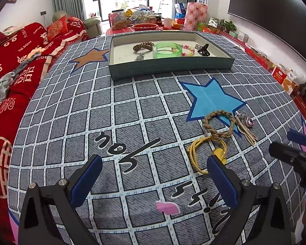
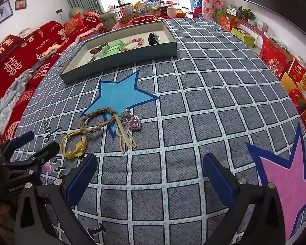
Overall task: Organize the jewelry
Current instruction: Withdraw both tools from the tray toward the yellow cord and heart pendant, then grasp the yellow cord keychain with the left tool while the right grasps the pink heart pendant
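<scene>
A grey tray (image 1: 171, 69) (image 2: 120, 58) at the table's far side holds a brown scrunchie (image 1: 143, 46), a green bangle (image 1: 166, 50), a bead bracelet (image 1: 188, 50) and a black clip (image 1: 203, 50). Loose on the cloth lie a braided tan ring (image 1: 218, 123) (image 2: 98, 120), a yellow cord hair tie (image 1: 206, 153) (image 2: 74, 145), beige hair clips (image 1: 246, 132) (image 2: 125, 136) and a pink sequin heart clip (image 2: 133, 122). My left gripper (image 1: 154, 175) is open and empty, its right finger beside the yellow tie. My right gripper (image 2: 150, 173) is open and empty, right of the pile.
The table is covered by a grey checked cloth with a blue star (image 1: 212, 98), a brown star (image 1: 89, 58) and a pink star (image 2: 285, 185). A red sofa (image 1: 14, 61) runs along the left. Boxes (image 2: 285, 69) line the right wall.
</scene>
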{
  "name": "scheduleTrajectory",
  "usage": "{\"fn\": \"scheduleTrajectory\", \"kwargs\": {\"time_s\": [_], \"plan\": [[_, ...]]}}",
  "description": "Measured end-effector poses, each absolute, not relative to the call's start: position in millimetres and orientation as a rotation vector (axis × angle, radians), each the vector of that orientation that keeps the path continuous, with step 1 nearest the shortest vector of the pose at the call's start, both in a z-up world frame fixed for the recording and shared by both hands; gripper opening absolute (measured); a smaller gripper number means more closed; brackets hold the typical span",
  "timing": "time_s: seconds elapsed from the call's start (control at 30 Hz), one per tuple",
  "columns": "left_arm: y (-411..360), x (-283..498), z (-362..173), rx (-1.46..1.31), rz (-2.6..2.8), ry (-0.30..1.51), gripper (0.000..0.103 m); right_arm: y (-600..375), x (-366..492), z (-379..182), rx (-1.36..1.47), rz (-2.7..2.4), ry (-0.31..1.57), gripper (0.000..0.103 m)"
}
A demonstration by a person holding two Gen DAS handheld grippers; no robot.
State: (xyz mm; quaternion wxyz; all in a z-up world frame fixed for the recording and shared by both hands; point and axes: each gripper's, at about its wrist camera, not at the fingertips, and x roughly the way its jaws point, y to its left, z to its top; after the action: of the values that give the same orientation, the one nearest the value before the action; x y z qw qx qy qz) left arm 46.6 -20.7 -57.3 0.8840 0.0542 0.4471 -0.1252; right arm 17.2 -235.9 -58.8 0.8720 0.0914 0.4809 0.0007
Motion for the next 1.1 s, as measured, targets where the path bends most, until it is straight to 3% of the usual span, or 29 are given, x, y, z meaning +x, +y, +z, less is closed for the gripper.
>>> {"fn": "scheduleTrajectory", "kwargs": {"time_s": [0.2,0.47,0.9,1.1], "plan": [[-32,51,-58,0.146,-0.304,0.928,0.103,-244,29,-55,0.174,-0.016,0.988,0.101],[-41,56,-62,0.178,-0.315,0.935,0.103,-244,47,-68,0.024,0.001,1.036,0.073],[-49,60,-69,0.197,-0.326,0.958,0.095,-212,66,-74,-0.111,0.095,1.010,0.069],[-54,58,-67,0.203,-0.353,0.956,0.081,-207,75,-74,-0.088,0.110,1.011,0.059]]}}
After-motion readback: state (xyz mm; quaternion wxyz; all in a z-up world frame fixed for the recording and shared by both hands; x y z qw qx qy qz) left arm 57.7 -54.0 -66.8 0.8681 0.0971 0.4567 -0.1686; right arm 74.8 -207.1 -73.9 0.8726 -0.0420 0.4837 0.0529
